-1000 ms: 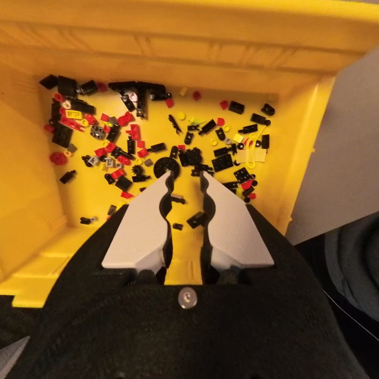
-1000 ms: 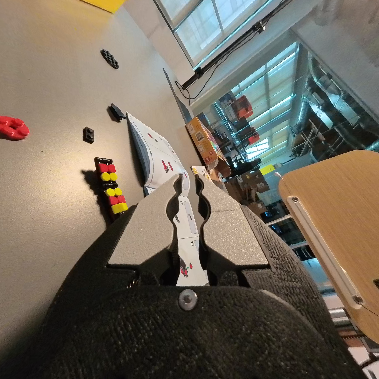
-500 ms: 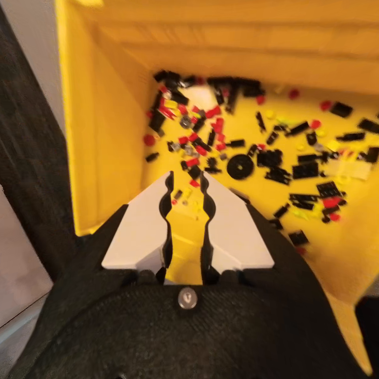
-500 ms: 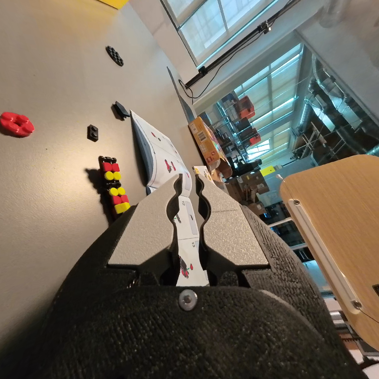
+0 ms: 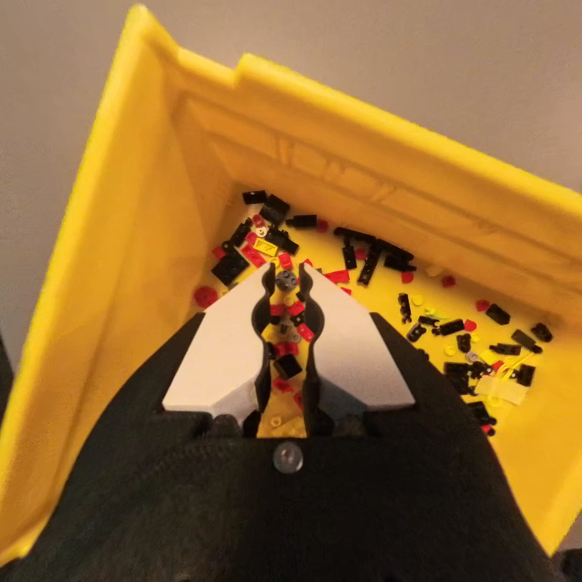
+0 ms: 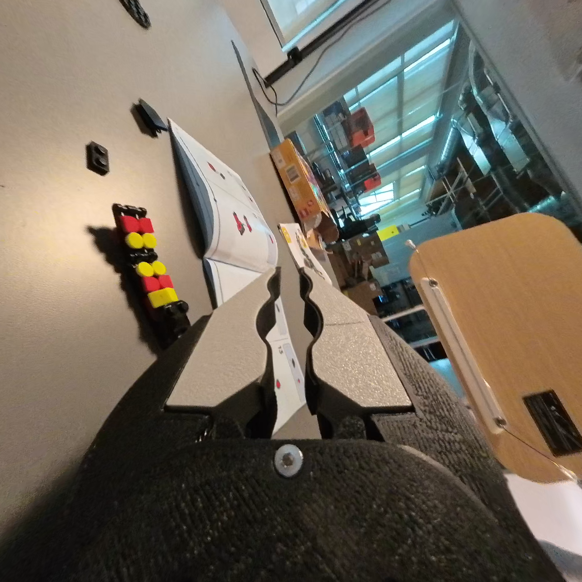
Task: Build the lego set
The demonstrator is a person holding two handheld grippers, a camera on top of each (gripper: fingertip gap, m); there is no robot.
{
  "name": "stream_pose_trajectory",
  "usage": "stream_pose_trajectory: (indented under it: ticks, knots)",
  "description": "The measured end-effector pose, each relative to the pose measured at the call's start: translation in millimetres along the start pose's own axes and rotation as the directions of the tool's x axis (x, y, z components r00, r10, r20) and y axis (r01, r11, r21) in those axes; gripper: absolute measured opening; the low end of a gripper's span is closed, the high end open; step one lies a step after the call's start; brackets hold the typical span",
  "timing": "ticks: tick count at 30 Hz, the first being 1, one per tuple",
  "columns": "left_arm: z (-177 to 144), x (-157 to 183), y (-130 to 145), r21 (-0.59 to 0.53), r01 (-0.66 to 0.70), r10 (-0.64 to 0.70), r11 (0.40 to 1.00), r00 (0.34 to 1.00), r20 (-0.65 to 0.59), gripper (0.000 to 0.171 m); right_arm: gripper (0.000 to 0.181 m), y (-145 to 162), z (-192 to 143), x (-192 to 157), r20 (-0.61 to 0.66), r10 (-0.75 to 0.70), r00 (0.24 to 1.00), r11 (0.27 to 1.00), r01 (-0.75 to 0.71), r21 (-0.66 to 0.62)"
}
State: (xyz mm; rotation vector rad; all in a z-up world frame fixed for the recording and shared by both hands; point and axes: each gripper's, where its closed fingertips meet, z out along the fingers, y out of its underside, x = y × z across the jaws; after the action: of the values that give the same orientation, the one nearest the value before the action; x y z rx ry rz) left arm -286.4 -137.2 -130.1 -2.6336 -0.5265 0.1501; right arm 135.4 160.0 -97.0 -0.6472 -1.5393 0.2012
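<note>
In the left wrist view a yellow bin [image 5: 132,220] holds many loose black, red and yellow lego pieces. My left gripper [image 5: 286,267] is open and empty above the bin's left corner, with a dark grey round piece [image 5: 286,281] seen between its fingertips. In the right wrist view a partly built black strip with red and yellow pieces [image 6: 148,267] lies on the grey table [image 6: 56,94]. My right gripper [image 6: 289,273] is open and empty, to the right of the strip and over the open instruction booklet [image 6: 226,214].
Loose black pieces lie on the table: a small two-stud plate [image 6: 97,158], a flat piece [image 6: 148,118] by the booklet, and a round plate [image 6: 136,12] farther off. An orange box [image 6: 296,179] stands past the booklet. A wooden board [image 6: 510,340] is at the right. My right fingertips sit around 50 cm from my left ones. My right gripper's tips are some 11 cm from the small two-stud plate [image 6: 97,158].
My left gripper has swung left across the bin toward its left corner and tilted. My right gripper has moved closer to the built strip; the red piece has left its view.
</note>
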Motion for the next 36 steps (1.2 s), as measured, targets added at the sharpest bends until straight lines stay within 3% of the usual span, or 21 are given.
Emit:
stream_pose_trajectory:
  ticks: [5,10,14,25,36]
  knots:
    - [15,-17,9,-0.045,0.122,-0.12,0.992,0.992,0.032,0.014,0.009,17,-1,14,-0.088,-0.03,0.996,0.994,0.02,-0.111]
    - [14,-18,5,0.001,0.263,-0.262,0.965,0.961,-0.085,0.016,0.009,40,0,24,-0.149,-0.074,0.986,0.965,0.033,-0.26]
    - [16,-16,3,-0.002,0.322,-0.318,0.947,0.936,-0.152,0.017,0.009,49,-2,31,-0.185,-0.044,0.982,0.956,-0.012,-0.292]
    - [23,-19,5,-0.027,0.277,-0.278,0.961,0.954,-0.116,0.009,0.009,55,-1,32,-0.186,-0.033,0.982,0.949,-0.027,-0.315]
    - [27,-20,4,-0.047,0.065,-0.063,0.997,0.997,0.04,0.007,0.009,55,0,31,-0.178,-0.029,0.984,0.951,-0.027,-0.308]
